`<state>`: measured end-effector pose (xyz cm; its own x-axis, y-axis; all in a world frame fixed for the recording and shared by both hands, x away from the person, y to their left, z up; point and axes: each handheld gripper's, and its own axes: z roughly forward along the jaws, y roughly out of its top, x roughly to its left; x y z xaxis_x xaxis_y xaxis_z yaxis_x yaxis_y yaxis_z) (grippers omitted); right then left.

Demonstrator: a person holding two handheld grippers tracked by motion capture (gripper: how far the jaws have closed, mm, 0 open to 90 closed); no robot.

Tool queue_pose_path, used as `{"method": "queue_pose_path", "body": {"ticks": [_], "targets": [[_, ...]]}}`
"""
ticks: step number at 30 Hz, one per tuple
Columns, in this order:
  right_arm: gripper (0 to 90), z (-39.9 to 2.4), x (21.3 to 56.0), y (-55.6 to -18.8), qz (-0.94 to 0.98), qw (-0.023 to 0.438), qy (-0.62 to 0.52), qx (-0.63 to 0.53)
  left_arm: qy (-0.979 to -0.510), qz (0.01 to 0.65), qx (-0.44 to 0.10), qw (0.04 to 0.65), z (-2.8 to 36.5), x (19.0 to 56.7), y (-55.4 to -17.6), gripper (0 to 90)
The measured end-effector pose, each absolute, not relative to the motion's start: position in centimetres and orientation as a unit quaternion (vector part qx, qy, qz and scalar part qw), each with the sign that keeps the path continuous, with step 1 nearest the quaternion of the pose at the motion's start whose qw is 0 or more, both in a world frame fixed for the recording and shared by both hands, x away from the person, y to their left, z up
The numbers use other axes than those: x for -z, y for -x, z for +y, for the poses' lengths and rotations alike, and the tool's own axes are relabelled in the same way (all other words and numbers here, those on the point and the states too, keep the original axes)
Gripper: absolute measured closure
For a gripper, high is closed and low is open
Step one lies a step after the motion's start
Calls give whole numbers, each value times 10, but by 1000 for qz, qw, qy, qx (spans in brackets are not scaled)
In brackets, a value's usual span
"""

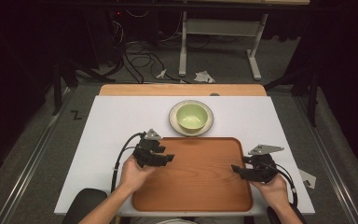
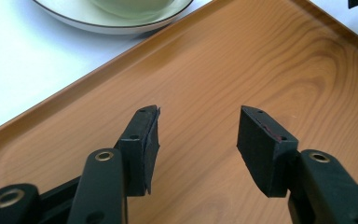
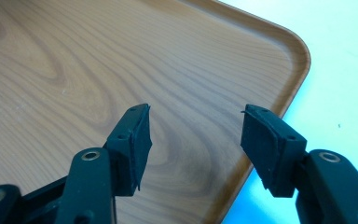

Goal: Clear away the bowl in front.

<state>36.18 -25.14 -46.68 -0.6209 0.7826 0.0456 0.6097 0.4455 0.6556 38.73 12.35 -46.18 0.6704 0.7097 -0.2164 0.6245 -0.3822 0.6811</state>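
No brand, label or readable writing shows on anything here; a small black zigzag mark (image 1: 76, 115) lies on the grey floor left of the counter, too vague to read as a letter.

The left gripper (image 1: 168, 157) hangs over the near-left part of the wooden tray (image 1: 200, 186), held in the person's left hand (image 1: 135, 172). In the left gripper view its jaws stand wide apart with nothing between them, and only bare wood grain of the tray (image 2: 242, 70) lies in the gap. The pads touch nothing.

The right gripper (image 1: 235, 169) is at the tray's right edge, in the right hand (image 1: 275, 186), pointing inward across the tray. In the right gripper view its jaws are likewise spread wide and empty, one over the tray (image 3: 74, 70) and the other just past the rim, above the white counter (image 3: 345, 56).

The tray lies flat on the white counter (image 1: 121, 121), at its near middle, between the two grippers. Just behind the tray's far edge stands a pale green bowl (image 1: 192, 115) on a dark-rimmed saucer (image 1: 174, 122), near the tray but apart from both grippers. The saucer's rim (image 2: 98, 25) shows at the top of the left gripper view.
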Motion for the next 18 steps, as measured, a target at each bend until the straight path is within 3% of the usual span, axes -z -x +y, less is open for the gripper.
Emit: {"method": "queue_pose_path", "body": {"ticks": [18], "targets": [[429, -252, 466, -361, 840, 137, -411, -325, -834, 398, -49, 379, 121, 462, -388, 475]]}}
